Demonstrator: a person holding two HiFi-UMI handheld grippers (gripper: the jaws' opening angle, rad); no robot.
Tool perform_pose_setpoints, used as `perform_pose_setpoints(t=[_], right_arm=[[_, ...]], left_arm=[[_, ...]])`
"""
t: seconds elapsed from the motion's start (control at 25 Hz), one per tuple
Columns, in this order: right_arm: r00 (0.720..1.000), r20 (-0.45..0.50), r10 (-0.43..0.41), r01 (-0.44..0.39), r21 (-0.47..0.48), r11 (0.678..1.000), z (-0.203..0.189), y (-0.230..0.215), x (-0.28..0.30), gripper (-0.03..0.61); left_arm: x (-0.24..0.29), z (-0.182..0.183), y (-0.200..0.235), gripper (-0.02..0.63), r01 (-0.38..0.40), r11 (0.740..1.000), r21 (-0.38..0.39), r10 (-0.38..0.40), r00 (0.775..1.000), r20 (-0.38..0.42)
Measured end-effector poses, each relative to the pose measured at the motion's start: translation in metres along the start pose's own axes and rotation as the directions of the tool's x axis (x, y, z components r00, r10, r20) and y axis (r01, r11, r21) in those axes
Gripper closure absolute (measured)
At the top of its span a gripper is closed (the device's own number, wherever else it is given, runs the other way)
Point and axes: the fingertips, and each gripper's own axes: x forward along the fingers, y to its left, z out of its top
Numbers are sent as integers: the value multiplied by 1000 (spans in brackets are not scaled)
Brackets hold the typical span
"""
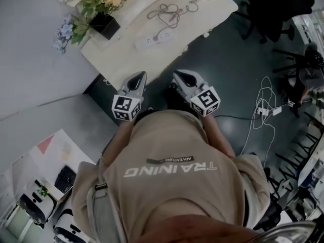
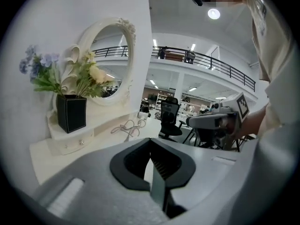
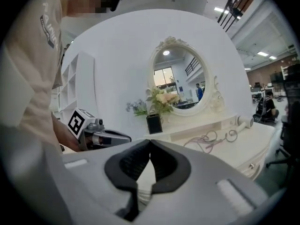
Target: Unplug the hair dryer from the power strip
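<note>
- My left hand-held gripper [image 1: 136, 77] and right hand-held gripper [image 1: 183, 76] both have jaws together, empty, just short of the power strip [image 1: 152, 40].
- The power strip lies on the tabletop [image 1: 212, 6].
- The hair dryer [image 3: 243, 121] lies well beyond the power strip, with its coiled cord [image 1: 169, 11] between them.

The cream counter [image 1: 202, 14] stood against a white wall. A black pot [image 1: 105, 25] of flowers sat on its raised back step, beside a round mirror [image 3: 180, 81]. A white power strip [image 1: 152, 41] lay near the front edge. A looped cord [image 1: 169, 11] lay behind it. A hair dryer [image 3: 244, 121] lay at the far end.
</note>
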Motion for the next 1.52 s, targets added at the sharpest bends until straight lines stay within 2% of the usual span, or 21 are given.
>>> perform_pose_setpoints(t=[0.12,0.36,0.52,0.64,0.84,0.96,1.2,1.36,1.52], right_arm=[[999,12,33,-33,13,999,11,-44,7,575],[993,-41,115,-114,26,993,7,-107,32,575],[986,-68,150,-148,33,988,5,-117,47,575],[980,-100,174,-171,38,985,3,-117,61,575],[966,-173,192,-197,-9,980,1,-115,97,574],[966,-200,162,-169,-16,985,2,-112,118,575],[954,-287,85,-82,22,996,-12,-109,139,574],[950,-312,27,-22,21,1000,-22,-110,147,575],[937,-348,-19,33,36,999,-38,-124,148,575]], left_arm=[[31,21,4,607,-36,999,17,37,999,-25],[84,57,11,607,-96,995,40,96,995,-5],[104,50,19,607,-106,994,39,107,994,-33],[115,39,35,607,-118,993,8,118,991,-64],[127,26,67,607,-101,995,-2,100,992,-73],[131,15,86,607,-85,996,-3,84,994,-76],[159,-24,116,607,-31,999,-9,28,978,-206],[181,-41,129,607,20,1000,3,-18,973,-228],[200,-55,131,607,19,999,26,-11,957,-289]])
